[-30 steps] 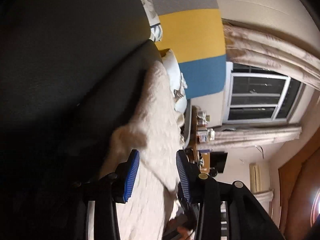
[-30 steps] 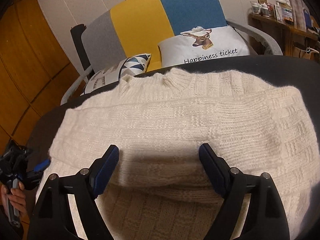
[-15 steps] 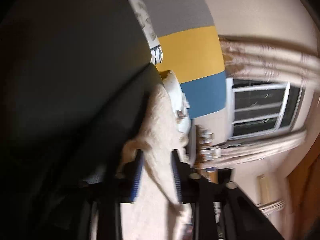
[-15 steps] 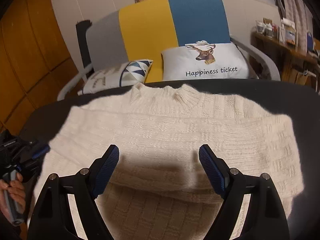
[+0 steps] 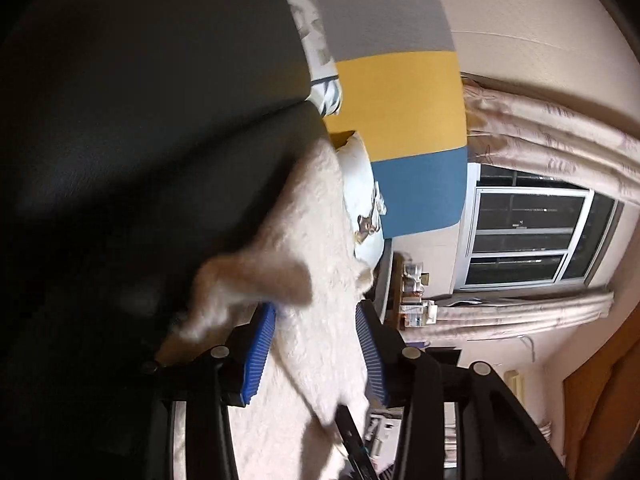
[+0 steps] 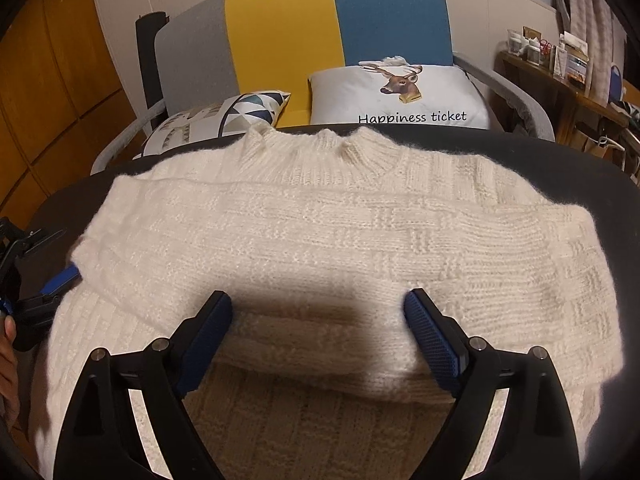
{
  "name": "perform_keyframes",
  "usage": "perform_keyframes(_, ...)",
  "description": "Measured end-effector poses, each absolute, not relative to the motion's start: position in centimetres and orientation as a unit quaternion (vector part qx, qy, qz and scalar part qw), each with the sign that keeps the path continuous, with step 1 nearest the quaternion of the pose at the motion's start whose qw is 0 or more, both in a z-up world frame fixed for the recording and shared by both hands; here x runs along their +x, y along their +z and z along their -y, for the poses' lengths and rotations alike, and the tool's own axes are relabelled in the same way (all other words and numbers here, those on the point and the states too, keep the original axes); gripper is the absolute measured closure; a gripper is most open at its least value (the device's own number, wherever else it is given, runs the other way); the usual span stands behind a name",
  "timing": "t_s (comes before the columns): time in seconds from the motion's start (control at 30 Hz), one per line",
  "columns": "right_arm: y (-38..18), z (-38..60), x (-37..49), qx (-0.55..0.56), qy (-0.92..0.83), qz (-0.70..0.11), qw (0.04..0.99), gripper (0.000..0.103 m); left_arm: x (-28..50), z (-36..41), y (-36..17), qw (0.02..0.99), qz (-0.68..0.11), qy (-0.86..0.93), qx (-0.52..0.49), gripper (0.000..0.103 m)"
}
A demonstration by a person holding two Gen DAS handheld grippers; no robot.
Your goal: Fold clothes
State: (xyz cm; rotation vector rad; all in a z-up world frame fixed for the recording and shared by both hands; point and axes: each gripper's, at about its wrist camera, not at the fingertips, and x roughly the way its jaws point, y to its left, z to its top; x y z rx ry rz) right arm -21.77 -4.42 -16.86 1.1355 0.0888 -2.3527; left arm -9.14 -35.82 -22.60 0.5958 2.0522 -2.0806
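The cream knitted sweater (image 6: 328, 240) lies spread on the dark surface (image 6: 560, 160), its ribbed collar toward the striped sofa (image 6: 340, 20) and the deer cushion (image 6: 400, 92). Judging by how it lies, the fold is partly made: a doubled layer runs across the middle of the garment, its thick near edge sitting just ahead of the right gripper (image 6: 320, 332), with a single layer of knit showing below it. The sleeves are not visible as separate pieces, so they appear to be tucked in already (I cannot confirm this).

The right gripper hovers over that doubled edge with its jaws spread wide, and they have just been opening a little further; fabric lies beneath and between them, but the pads do not press on it, so it holds nothing.

The left gripper (image 5: 316, 352) sits at the sweater's left edge, seen from the right wrist at the far left (image 6: 40, 276). Its jaws stand partly open, having just been opening; a raised flap of knit hangs blurred just above 1 pad, and cloth lies between them, yet I see no pinch.

What seems left: at least 1 more fold to bring the piece to a compact bundle, then tidying the edges. The thick, fluffy knit will likely spring back unless pressed flat.
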Motion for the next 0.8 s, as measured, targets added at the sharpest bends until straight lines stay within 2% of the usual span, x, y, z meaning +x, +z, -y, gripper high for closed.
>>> perform_keyframes(0.1, -16.8, 4.4, -21.6, 0.419, -0.869, -0.028, 0.262, 0.012, -7.2, 34.4, -22.3, 0.091, -0.678, -0.705, 0.188, 0.060)
perform_keyframes(0.4, -16.8, 4.1, -21.6, 0.417, -0.868, -0.015, 0.269, 0.012, -9.3, 35.2, -22.1, 0.162, -0.691, -0.672, 0.213, 0.058)
perform_keyframes(0.6, -16.7, 2.6, -21.8, 0.413, -0.862, 0.039, 0.292, 0.012, -9.8, 35.7, -21.2, 0.172, -0.671, -0.697, 0.187, 0.058)
perform_keyframes(0.67, -16.7, 2.3, -21.9, 0.412, -0.860, 0.053, 0.297, 0.012, -9.7, 35.0, -20.2, 0.164, -0.633, -0.732, 0.191, 0.071)
perform_keyframes(0.7, -16.6, 2.2, -22.0, 0.411, -0.859, 0.058, 0.299, 0.012, -9.7, 34.8, -19.7, 0.166, -0.613, -0.747, 0.196, 0.075)
perform_keyframes(0.77, -16.5, 2.3, -22.0, 0.413, -0.858, 0.059, 0.299, 0.012, -9.5, 35.0, -19.6, 0.184, -0.591, -0.756, 0.216, 0.090)
perform_keyframes(0.8, -16.3, 2.4, -22.0, 0.414, -0.858, 0.054, 0.299, 0.012, -9.2, 35.4, -20.1, 0.193, -0.592, -0.749, 0.225, 0.091)
